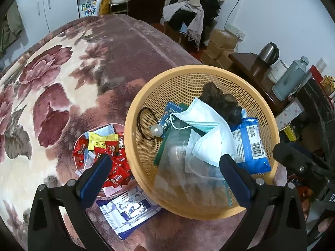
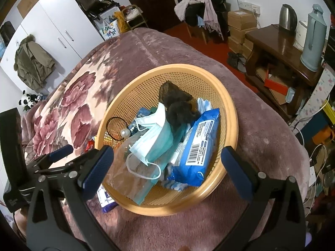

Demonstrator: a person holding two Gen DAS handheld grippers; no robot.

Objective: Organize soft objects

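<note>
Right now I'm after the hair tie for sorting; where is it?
The black hair tie with its pearl bead lies inside the yellow basket, on its left side in both views, beside the face mask.

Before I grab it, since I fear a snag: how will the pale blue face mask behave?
The pale blue pleated face mask looks thin and crumpled, so probably floppy and light. Its loose white ear loop may catch neighbouring packets.

Both wrist views above basket
</note>
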